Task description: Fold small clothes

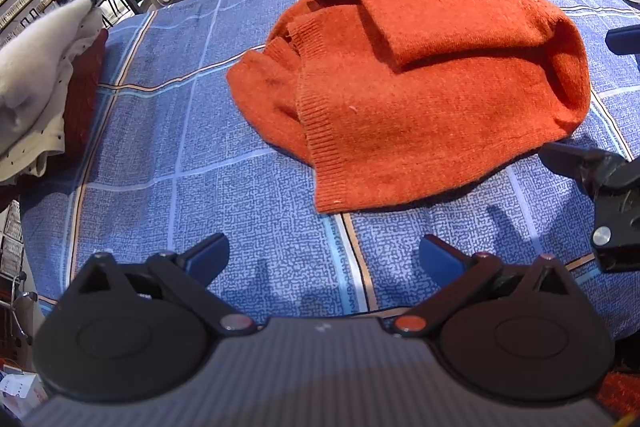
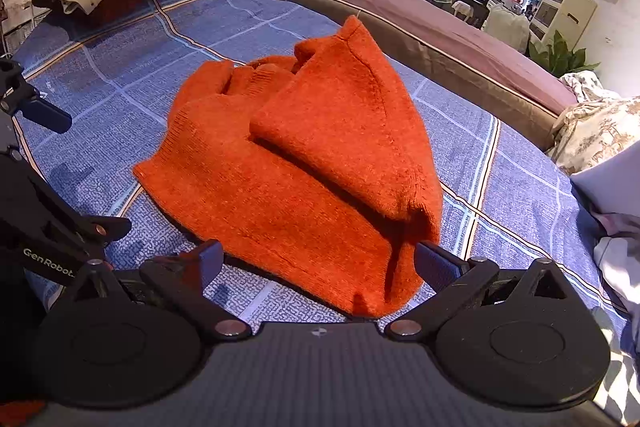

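Lying ahead of both spread grippers: orange sweater [image 1: 420, 83].

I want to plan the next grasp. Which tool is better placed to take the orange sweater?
Right. The right tool is open, with the orange sweater edge between its fingers; the left tool is over bare blue sheet.

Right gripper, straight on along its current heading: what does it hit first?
Most likely the orange sweater. The right gripper has open jaws angled down, and the sweater's near edge already lies between the fingertips. Depth is unclear; the blue plaid sheet lies beneath.
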